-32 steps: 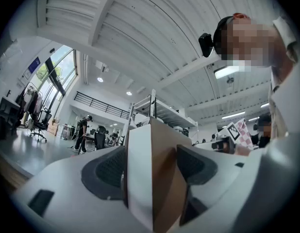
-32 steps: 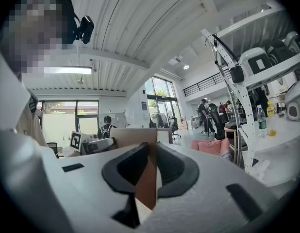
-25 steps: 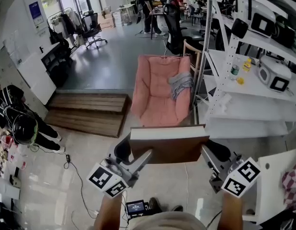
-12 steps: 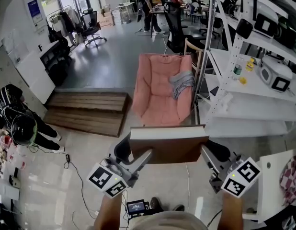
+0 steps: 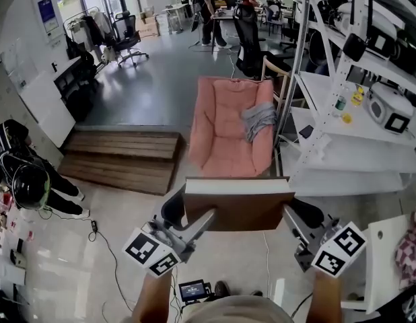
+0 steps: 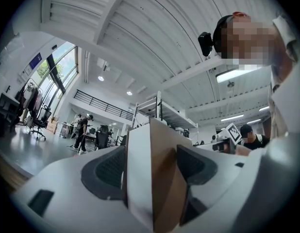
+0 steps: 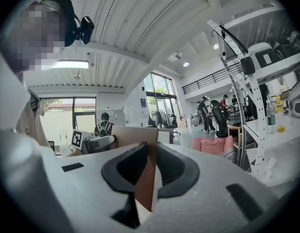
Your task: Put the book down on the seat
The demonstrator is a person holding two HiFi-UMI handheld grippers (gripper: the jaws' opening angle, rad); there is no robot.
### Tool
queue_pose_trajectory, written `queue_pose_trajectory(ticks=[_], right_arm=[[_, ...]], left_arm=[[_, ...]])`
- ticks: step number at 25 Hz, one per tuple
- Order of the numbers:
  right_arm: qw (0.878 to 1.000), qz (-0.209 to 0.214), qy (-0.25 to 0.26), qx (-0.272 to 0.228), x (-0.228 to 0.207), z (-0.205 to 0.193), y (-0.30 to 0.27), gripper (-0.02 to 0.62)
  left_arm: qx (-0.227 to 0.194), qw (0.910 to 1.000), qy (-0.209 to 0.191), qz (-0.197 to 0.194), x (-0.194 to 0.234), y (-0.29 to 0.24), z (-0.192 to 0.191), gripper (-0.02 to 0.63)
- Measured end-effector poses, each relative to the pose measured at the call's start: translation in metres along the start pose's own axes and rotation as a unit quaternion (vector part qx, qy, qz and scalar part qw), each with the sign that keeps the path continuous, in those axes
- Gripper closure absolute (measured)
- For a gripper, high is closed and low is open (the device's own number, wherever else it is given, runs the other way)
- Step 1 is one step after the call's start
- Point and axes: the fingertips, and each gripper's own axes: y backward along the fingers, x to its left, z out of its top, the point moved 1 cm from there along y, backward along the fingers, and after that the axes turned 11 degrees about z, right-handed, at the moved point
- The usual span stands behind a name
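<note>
- A person holds a brown-covered book (image 5: 238, 204) level in the air between two grippers, its white page edge turned toward 12 o'clock in the head view.
- The left gripper (image 5: 188, 215) pinches the book's left end, at 9 o'clock; its own view shows both dark pads pressed against the covers.
- The right gripper (image 5: 299, 215) pinches the opposite end, at 3 o'clock, with its pads clamped on a thin corner of the cover and pages.
- The seat, a pink armchair (image 5: 225, 136), stands on the floor at 12 o'clock from the book, apart from it.
- A grey cloth (image 5: 259, 118) lies over the chair's right arm.
- A white shelf rack (image 5: 342, 150) stands at 2 o'clock, just beside the chair.
- A low wooden platform (image 5: 120, 157) lies at 10 o'clock.
</note>
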Motion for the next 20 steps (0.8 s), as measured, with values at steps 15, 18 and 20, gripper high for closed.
queue_pose_trajectory(ticks=[15,18,20], right_arm=[[1.000,0.015,0.000,0.007,-0.018,0.003,-0.059,0.549],[1.000,0.027,-0.003,0.009,-0.036,0.002,-0.071,0.549],[0.999,0.038,-0.005,0.008,-0.050,0.002,-0.080,0.549]], left_arm=[[0.001,0.9999,0.007,0.013,0.057,-0.013,0.000,0.284],[0.004,0.9997,0.005,0.024,0.067,-0.026,-0.004,0.284],[0.005,0.9994,0.002,0.033,0.075,-0.037,-0.006,0.284]])
